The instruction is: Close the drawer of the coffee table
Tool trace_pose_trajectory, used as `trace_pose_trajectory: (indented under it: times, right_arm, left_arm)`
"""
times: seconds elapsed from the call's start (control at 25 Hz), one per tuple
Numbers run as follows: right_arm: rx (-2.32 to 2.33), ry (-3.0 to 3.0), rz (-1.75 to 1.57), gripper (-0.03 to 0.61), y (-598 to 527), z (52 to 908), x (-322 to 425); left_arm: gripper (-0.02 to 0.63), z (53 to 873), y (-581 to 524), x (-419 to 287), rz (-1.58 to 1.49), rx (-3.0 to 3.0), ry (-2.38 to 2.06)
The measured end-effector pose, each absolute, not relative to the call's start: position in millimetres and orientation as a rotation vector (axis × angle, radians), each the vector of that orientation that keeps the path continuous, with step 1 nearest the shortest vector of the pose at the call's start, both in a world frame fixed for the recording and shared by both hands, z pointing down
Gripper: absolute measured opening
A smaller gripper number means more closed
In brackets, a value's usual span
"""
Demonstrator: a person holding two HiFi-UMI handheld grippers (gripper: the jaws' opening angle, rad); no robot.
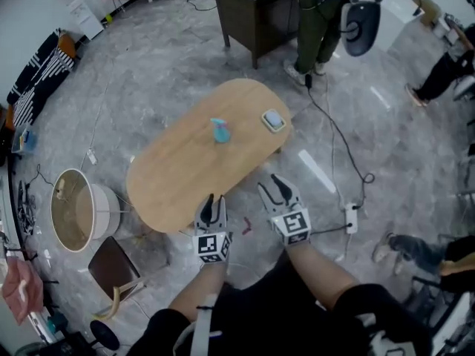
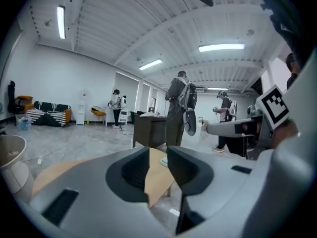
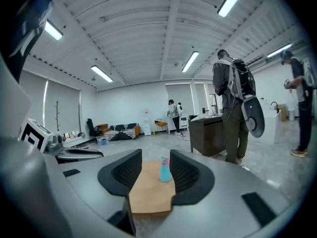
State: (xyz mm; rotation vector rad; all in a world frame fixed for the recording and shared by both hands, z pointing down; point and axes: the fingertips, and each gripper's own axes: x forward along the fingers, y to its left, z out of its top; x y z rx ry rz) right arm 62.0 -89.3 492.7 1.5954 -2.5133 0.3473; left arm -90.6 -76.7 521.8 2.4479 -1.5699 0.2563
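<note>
Quick one from my end of the rig: both hands are up over the near long side of the coffee table, and the thing I'm meant to deal with, the drawer, doesn't show in any of my views. The oval top runs lower-left to upper-right in the head view, and nothing sticks out past its rim on my side. So my guess is the drawer is either already pushed in or tucked under the top where I can't see it. Either way it has to be below and ahead of the grippers, not level with them. Both gripper views look out across the tabletop into the room rather than at the table's side. The left gripper has its jaws only a little apart with nothing in the gap. The right gripper is spread wider and also empty. The blue bottle only looks like it's between the right jaws, it's actually well off on the tabletop, near a small square thing. The left gripper sits right over the rim and the right one just off it, so neither is clearly closer. If the drawer does need a shove, I'd have to drop down and push across the short axis.
</note>
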Motion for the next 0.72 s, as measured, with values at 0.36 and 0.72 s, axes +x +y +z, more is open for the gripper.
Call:
trace_pose_trajectory:
  times: [0.36,0.72]
  right_arm:
    - [1.809,-2.533,0.146,0.173,-93.2,371.1,130.8]
    - [2.0,-2.498,-0.085,0.173,-76.8,255.8,211.1]
  left_arm:
    - [0.098,414.5,-109.1,-36.3,0.14,2.661,-1.473]
    - [0.098,297.2,-121.4,29.5,-0.001,2.77,-1.392]
